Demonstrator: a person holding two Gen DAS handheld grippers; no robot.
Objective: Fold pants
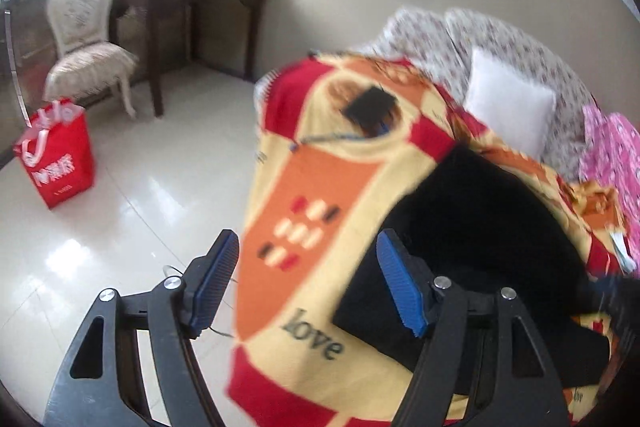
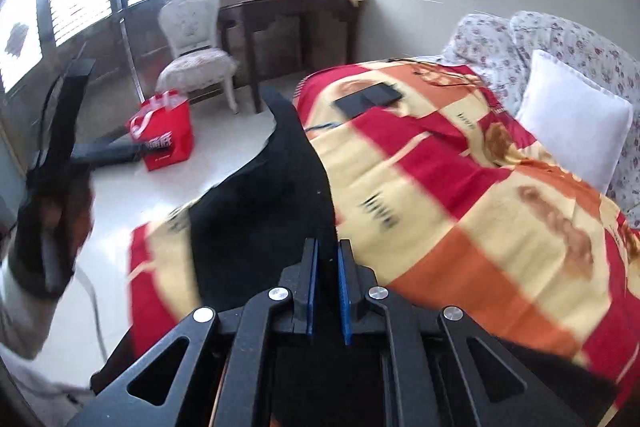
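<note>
Black pants (image 1: 476,227) lie on a red, orange and cream blanket (image 1: 320,187) spread over a bed. My left gripper (image 1: 308,275) is open and empty, held above the blanket just left of the pants' edge. My right gripper (image 2: 328,267) is shut on the black pants (image 2: 276,195); the fabric runs up between its blue pads and stretches away as a raised flap over the blanket (image 2: 460,187). The left gripper (image 2: 60,155) and the hand holding it show blurred at the left of the right wrist view.
A black flat device (image 1: 370,107) with a cable lies farther up the blanket. A white pillow (image 2: 572,119) and floral bedding sit at the head. On the tiled floor stand a red shopping bag (image 1: 56,159), a white chair (image 1: 88,51) and a dark wooden table (image 1: 200,19).
</note>
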